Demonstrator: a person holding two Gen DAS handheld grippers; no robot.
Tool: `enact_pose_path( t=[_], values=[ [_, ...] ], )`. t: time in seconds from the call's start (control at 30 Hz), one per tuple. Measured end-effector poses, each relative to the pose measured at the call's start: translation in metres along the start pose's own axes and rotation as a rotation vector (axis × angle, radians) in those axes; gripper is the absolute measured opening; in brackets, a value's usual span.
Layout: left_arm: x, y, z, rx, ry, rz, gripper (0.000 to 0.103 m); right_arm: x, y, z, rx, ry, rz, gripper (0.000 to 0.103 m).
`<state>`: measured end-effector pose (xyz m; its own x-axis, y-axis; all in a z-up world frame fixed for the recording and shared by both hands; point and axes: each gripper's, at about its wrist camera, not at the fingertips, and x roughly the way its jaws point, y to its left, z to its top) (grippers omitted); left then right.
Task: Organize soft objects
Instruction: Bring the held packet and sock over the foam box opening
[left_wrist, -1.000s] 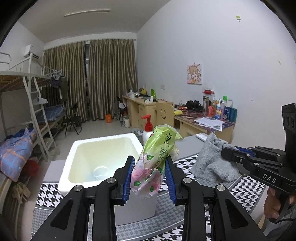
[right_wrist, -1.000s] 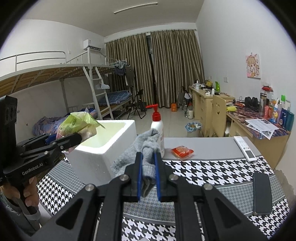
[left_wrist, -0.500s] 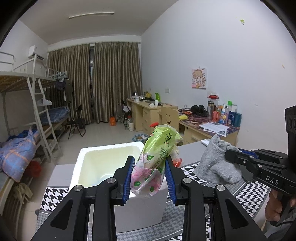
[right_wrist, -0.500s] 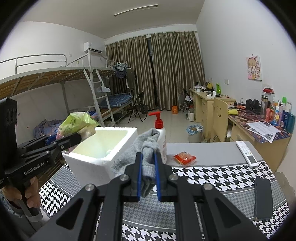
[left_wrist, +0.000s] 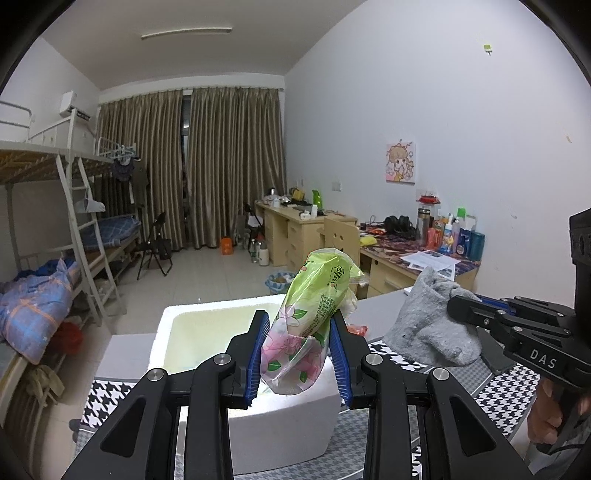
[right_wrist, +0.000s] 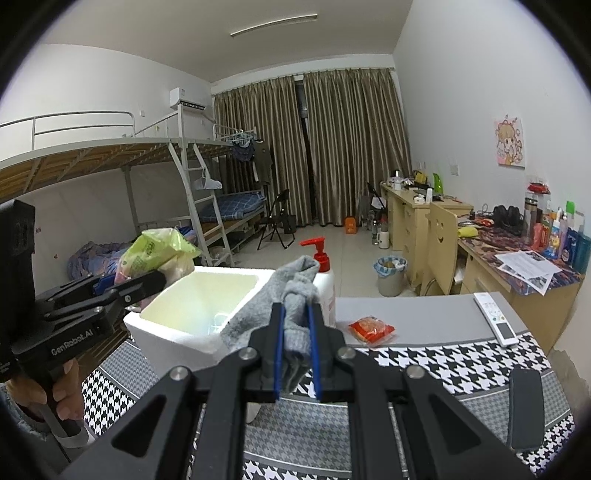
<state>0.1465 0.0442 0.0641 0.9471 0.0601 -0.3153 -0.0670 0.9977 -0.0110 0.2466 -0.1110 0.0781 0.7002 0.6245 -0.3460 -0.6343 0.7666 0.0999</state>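
Packet (left_wrist: 306, 325) pinched in left gripper (left_wrist: 297, 354) above box (left_wrist: 280, 428).

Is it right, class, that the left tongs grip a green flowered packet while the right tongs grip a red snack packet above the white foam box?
Not quite. The right tongs grip a grey sock, as the right wrist view shows; the red snack packet lies on the table. The left tongs do grip the green flowered packet above the white foam box.
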Motion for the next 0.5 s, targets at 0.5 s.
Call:
enact_pose_path(
  t=[0.5],
  values=[
    [0.012, 0.007, 0.009, -0.014, -0.004, 0.062, 0.034, 0.016, 0.007, 0.015, -0.025, 0.007, 0.002, 0.016]
  ],
)
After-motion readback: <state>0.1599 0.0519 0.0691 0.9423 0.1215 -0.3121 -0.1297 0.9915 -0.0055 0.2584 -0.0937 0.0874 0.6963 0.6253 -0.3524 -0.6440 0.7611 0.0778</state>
